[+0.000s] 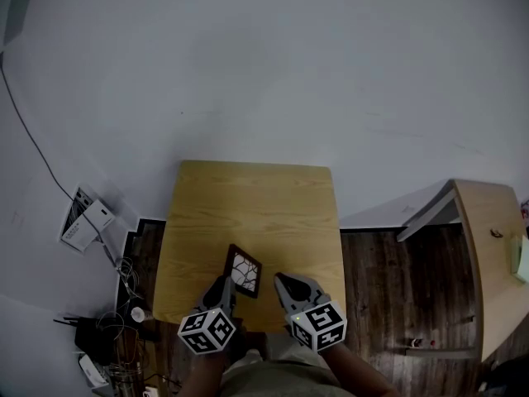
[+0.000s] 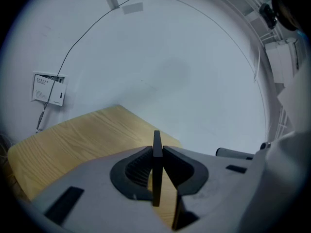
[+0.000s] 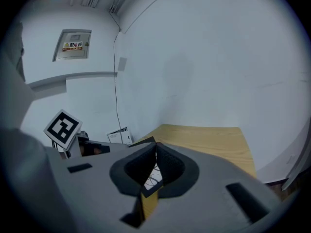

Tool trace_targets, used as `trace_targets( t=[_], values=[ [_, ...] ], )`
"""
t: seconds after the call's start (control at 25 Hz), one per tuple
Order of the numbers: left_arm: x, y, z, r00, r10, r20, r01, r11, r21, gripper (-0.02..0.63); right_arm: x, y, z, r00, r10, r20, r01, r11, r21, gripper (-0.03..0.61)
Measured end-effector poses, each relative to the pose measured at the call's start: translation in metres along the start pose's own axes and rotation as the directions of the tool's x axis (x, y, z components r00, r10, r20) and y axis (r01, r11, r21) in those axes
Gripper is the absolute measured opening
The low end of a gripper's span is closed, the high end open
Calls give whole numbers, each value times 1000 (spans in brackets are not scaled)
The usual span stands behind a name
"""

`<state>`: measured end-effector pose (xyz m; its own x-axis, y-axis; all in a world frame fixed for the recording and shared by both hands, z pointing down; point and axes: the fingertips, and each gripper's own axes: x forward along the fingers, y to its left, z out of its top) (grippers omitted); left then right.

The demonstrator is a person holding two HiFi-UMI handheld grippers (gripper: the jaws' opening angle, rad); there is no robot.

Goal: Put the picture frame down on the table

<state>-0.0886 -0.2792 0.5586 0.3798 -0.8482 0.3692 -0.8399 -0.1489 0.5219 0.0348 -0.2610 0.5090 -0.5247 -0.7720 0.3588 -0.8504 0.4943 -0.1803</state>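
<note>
The tabletop is bare pale wood with plenty of free room ahead of my grippers, so I have no need to hunt for a spot. The picture frame sits over the near part of it, tilted, dark border around a pale cracked pattern. From the head view I cannot tell whether its far edge touches the wood.

My left gripper is clamped on the frame's near-left edge. In its own view the frame shows edge-on as a thin dark strip pinched between the pads. My right gripper is just beside the frame's right side with its jaws together at the tips and nothing between them, as far as I can see. The frame's picture shows through the gap beyond them.

To do this well, I judge I should lower the left gripper slowly and let the far edge meet the wood first. Then I should tip the frame flat before opening the jaws, since a release in the air would let it slap down. The closed right gripper could steady the free side, but it should stay off the glass.
</note>
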Motion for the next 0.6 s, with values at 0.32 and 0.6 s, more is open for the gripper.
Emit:
trace_targets(
  t=[0.32, 0.6],
  values=[
    [16, 4, -6, 1000, 6, -8, -6, 1000, -1, 61, 17, -5, -2, 999, 21, -24, -21, 1000, 0, 2],
    [28, 9, -12, 999, 17, -38, -16, 1000, 14, 64, 23, -8, -8, 999, 23, -42, -23, 1000, 10, 2]
  ],
)
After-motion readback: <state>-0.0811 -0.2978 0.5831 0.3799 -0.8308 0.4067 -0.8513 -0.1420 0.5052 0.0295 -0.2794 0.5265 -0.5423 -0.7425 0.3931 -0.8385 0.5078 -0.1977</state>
